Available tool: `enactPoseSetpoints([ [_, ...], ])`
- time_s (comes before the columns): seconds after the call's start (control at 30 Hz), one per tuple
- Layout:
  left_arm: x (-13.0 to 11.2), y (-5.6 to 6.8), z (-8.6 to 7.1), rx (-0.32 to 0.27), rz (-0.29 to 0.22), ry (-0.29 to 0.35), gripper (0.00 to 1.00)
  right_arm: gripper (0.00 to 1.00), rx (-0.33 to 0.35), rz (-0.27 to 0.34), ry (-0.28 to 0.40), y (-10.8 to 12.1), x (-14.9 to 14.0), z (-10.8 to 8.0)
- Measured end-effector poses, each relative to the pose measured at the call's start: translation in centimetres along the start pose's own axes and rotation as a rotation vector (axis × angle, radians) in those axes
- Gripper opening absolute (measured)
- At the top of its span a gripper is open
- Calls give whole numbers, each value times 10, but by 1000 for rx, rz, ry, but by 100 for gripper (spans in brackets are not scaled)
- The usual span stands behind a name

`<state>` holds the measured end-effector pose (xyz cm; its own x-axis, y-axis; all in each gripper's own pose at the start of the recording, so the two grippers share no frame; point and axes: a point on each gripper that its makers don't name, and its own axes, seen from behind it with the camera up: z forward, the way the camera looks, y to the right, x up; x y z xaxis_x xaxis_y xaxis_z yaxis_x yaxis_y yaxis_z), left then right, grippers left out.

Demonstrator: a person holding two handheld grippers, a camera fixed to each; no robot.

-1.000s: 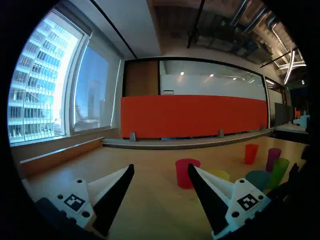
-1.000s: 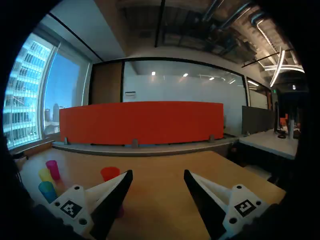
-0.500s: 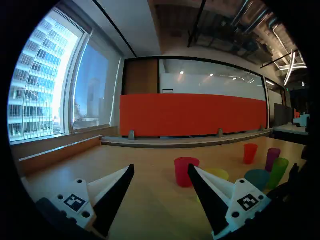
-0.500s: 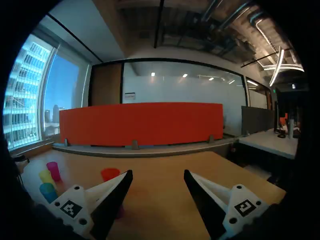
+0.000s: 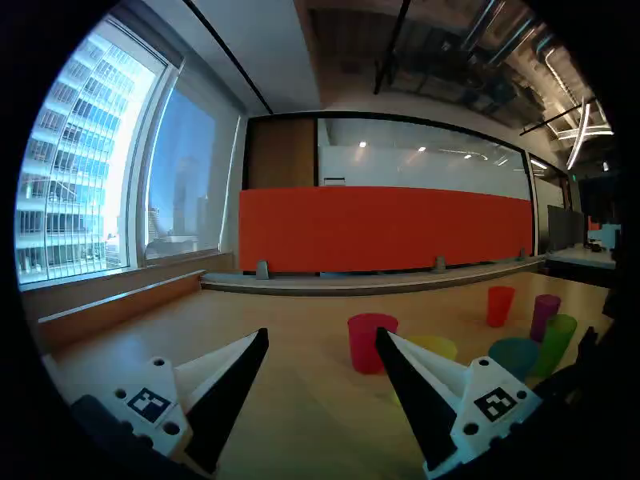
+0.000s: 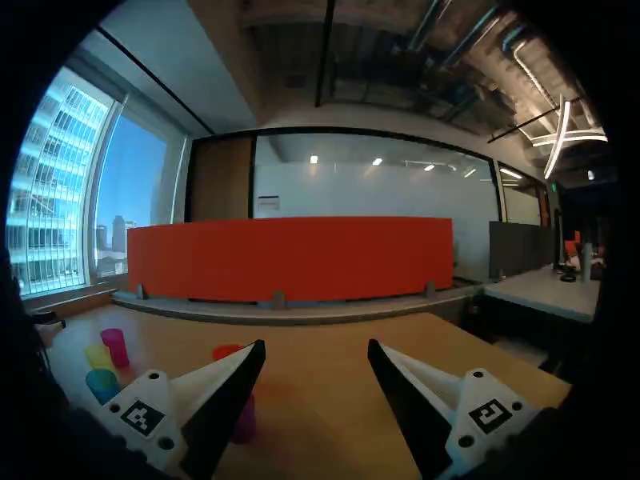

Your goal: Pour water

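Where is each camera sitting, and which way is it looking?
Left gripper view: rides on the left gripper, low over the wooden table, facing the orange divider. Its own open jaws show at the bottom, with a pink cup and other cups to the right.
Right gripper view: rides on the right gripper, facing the same divider. Its own open jaws show, and the cups sit to its left.
Shared: table, divider, window and cups.

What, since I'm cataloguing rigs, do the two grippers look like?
The left gripper and right gripper look alike: two wedge-shaped fingers each, white outside, black on the inner faces, tapering to points. Each finger carries a square black-and-white marker and small dark holes.
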<state>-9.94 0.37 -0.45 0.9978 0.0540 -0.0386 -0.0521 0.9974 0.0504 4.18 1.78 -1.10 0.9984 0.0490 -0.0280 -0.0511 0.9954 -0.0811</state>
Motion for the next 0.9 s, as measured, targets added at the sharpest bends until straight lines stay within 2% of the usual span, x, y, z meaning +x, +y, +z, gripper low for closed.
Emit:
enactPoseSetpoints([
  [0.17, 0, 0, 0, 0, 1, 0, 100, 99, 10, -7, 34, -1, 5, 0],
  [0.47, 0, 0, 0, 0, 1, 0, 100, 99, 52, -17, 62, -20, 3, 2],
  [0.67, 0, 0, 0, 0, 1, 0, 100, 99, 65, -27, 66, -30, -10, 4],
  [0.9, 0, 1, 0, 0, 1, 0, 100, 99, 71, -35, 73, -31, -29, 4],
])
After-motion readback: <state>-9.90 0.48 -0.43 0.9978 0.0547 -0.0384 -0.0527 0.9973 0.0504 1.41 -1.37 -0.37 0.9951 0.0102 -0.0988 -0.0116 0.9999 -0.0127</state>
